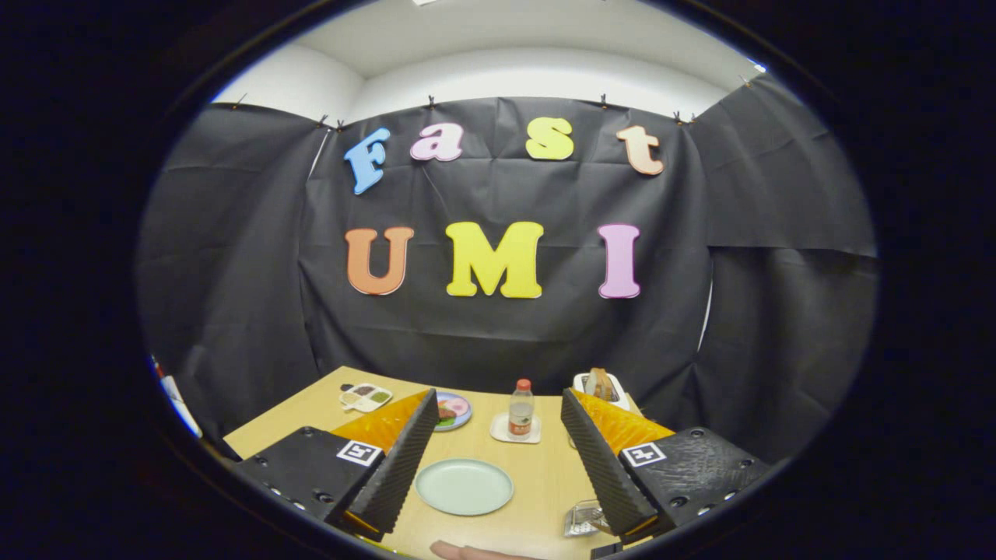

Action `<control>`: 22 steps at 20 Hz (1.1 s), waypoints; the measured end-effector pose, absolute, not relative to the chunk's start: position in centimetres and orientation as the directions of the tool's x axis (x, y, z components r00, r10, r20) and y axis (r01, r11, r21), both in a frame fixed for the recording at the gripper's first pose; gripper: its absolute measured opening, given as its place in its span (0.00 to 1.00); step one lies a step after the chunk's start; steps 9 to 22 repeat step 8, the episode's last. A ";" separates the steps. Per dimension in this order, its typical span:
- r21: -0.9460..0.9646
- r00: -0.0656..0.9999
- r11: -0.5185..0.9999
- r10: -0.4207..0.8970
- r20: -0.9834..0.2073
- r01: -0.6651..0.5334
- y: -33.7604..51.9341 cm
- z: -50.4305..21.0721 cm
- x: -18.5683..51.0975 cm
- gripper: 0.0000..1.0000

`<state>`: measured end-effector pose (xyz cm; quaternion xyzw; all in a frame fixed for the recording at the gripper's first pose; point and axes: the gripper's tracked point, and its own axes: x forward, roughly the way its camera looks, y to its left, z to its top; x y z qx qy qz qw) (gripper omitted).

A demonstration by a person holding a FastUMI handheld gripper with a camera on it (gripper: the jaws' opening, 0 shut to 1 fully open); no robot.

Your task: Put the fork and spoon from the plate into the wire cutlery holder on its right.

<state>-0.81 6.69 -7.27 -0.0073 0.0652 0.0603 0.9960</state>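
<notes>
Ahead, wooden table (545, 474) between parted gripper (498, 455) fingers.

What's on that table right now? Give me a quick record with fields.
fingers: gripper open, holding nothing
plate: pale green plate between the fingers, looks bare
holder: wire holder right of the plate, by the right finger
beyond: bottle on a white coaster, toaster, food dish, divided tray
person: a fingertip at the near edge

Bottle (520, 407) on coaster (515, 429); toaster (601, 387); divided dish (365, 397); food plate (453, 410); wooden table (537, 474).
</notes>
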 end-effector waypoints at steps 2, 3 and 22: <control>-0.010 0.984 0.992 0.122 -0.127 -0.124 6.5 -7.2 -0.9 0.96; -0.011 0.984 0.992 0.122 -0.127 -0.124 6.4 -7.3 -1.0 0.96; -0.028 0.982 0.990 0.136 -0.130 -0.141 5.8 -7.7 -1.4 0.96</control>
